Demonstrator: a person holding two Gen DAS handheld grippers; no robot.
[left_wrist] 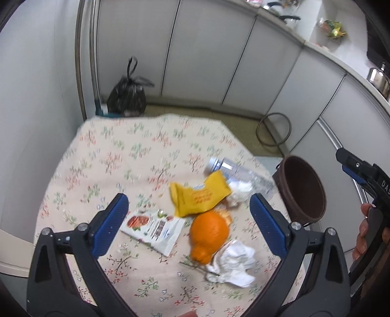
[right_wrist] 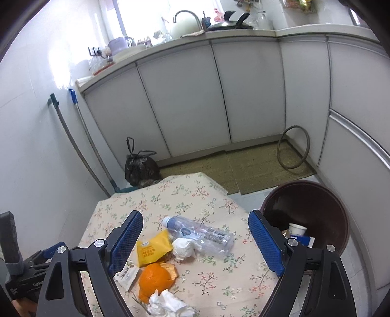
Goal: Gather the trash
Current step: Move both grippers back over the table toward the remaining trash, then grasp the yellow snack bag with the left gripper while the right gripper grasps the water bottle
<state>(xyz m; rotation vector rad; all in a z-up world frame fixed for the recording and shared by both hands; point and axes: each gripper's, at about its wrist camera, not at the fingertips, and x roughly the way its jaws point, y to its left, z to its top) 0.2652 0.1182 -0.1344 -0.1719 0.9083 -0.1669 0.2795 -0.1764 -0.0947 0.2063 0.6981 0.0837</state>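
Small kitchen: white cabinets [right_wrist: 185, 102] run under a pale counter [right_wrist: 170, 44], with a faucet [right_wrist: 186, 14] before a bright window [right_wrist: 168, 12]. White walls [right_wrist: 31, 126]; woven floor mats [right_wrist: 243, 165]; two mop handles [right_wrist: 73, 141] lean in the corner.

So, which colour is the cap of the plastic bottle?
The cap of the plastic bottle is pale blue, clearest in the right wrist view.

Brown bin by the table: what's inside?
Inside the brown bin: a white paper cup and a blue-white carton. The right tongs' finger covers the rest.
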